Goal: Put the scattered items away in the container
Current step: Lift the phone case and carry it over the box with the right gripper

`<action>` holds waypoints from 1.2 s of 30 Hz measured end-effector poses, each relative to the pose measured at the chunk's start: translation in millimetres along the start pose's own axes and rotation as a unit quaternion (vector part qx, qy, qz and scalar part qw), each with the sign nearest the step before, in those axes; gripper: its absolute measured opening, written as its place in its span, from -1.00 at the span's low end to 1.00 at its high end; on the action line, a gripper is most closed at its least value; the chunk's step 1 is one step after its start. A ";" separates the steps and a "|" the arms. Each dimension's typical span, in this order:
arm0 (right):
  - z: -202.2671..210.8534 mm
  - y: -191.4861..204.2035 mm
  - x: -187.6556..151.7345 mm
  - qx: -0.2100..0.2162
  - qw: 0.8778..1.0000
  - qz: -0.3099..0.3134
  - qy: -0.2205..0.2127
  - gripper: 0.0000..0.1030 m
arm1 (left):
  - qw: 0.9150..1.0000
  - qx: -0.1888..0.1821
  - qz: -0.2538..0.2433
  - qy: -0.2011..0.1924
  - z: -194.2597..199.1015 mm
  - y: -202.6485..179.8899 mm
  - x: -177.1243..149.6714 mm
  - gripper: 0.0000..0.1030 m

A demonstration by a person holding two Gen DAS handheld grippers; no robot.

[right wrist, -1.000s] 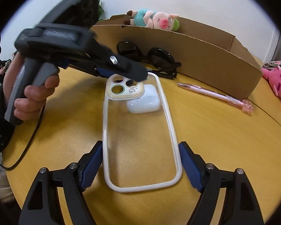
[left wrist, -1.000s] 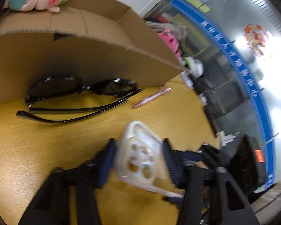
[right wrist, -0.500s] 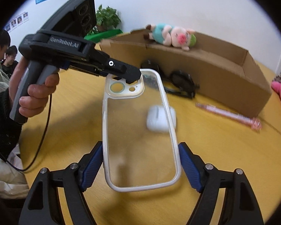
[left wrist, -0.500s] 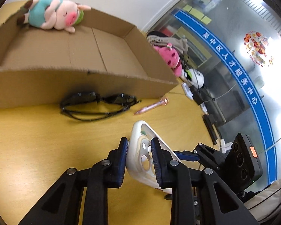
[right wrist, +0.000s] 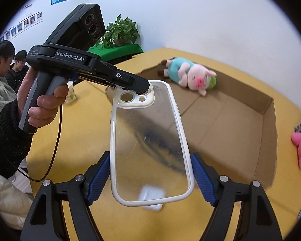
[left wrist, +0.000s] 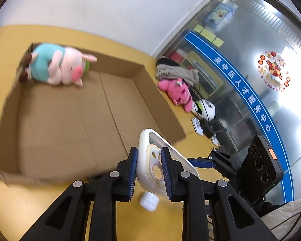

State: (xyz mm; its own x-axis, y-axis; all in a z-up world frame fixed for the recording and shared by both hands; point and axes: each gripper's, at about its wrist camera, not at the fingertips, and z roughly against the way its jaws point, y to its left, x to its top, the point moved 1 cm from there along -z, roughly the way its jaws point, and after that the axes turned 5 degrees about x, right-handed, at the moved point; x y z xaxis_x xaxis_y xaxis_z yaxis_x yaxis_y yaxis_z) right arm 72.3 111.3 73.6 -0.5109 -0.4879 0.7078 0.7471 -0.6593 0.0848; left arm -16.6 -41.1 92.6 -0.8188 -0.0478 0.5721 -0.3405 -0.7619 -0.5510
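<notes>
Clear phone case with white rim (right wrist: 150,140) is held in the air over the near wall of the shallow brown cardboard box (left wrist: 70,108), clamped at both ends: camera end pinched by left hand-held gripper (left wrist: 149,166), lower sides gripped by right hand-held gripper (right wrist: 151,177). Only a pig plush in teal shirt (left wrist: 58,68) is seen inside. Case should be carried level past the wall, lowered onto bare floor, both grips released together. White earbud case (left wrist: 148,200) is left on the yellow bench (left wrist: 20,204).
</notes>
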 end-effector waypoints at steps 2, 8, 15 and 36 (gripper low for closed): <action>-6.7 -6.8 21.6 0.009 1.000 -0.001 0.000 0.52 | 1.000 0.004 0.004 -0.004 8.0 9.9 19.5 -0.52; -42.2 -33.2 86.0 0.046 0.999 -0.015 0.012 0.52 | 0.999 0.021 0.024 -0.004 20.4 49.7 75.1 -0.54; -107.7 -68.5 131.4 0.104 0.991 -0.068 0.052 0.52 | 0.995 0.024 0.096 0.009 3.1 119.9 121.7 -0.58; -245.5 -82.4 97.4 0.127 0.943 -0.218 0.216 0.52 | 0.970 0.138 0.151 0.129 -81.0 189.3 110.0 -0.48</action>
State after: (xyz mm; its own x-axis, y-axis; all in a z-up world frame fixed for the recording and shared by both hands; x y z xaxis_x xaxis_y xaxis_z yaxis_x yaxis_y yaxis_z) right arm -143.4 -22.3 -36.6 -0.8774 -0.4263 0.2203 0.4764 -0.7192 0.5058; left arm -208.6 -138.3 2.0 -0.9625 -0.1595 0.2193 0.0407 -0.8844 -0.4650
